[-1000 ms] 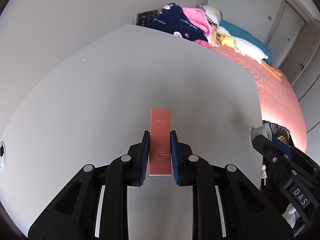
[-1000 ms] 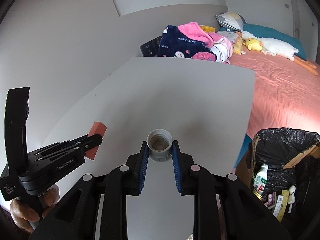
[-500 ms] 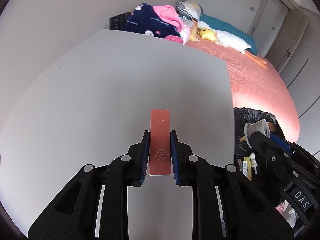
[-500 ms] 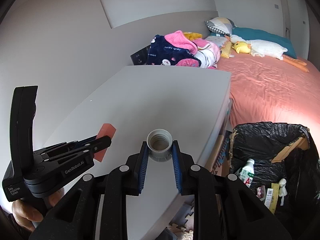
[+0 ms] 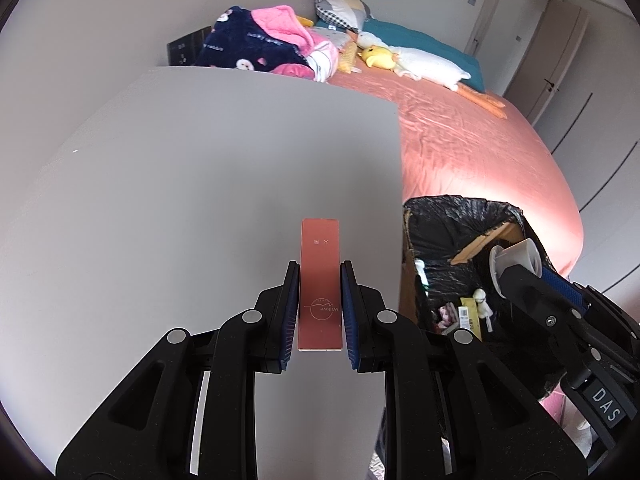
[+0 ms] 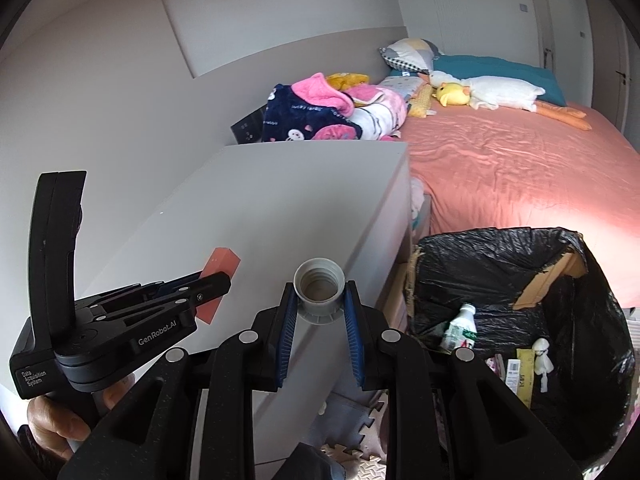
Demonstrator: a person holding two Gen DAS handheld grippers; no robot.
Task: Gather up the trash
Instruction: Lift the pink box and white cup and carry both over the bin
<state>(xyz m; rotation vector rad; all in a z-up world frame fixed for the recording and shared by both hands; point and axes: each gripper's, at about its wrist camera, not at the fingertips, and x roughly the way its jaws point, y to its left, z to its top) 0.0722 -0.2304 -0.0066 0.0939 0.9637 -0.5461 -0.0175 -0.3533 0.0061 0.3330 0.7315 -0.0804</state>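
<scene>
My left gripper (image 5: 320,276) is shut on a flat pink box (image 5: 320,280), held above the grey table top (image 5: 180,200). In the right wrist view the same left gripper (image 6: 216,280) shows at the lower left with the pink box (image 6: 220,264) sticking out. My right gripper (image 6: 319,298) is shut on a small grey cup (image 6: 319,294), open end toward the camera, near the table's right edge. That cup (image 5: 516,260) also shows in the left wrist view, over the bin. A black-lined bin (image 6: 520,300) stands on the floor to the right.
The bin holds a white bottle (image 6: 458,326) and several wrappers. A bed with a pink sheet (image 6: 520,168), folded blankets (image 6: 320,112) and plush toys (image 6: 480,92) lies beyond the table. A hand (image 6: 52,424) grips the left tool. Foam mats (image 6: 352,452) cover the floor.
Both grippers have moved right across the table toward the bin, still gripping the box and the cup. The bin now shows more fully in both views.
</scene>
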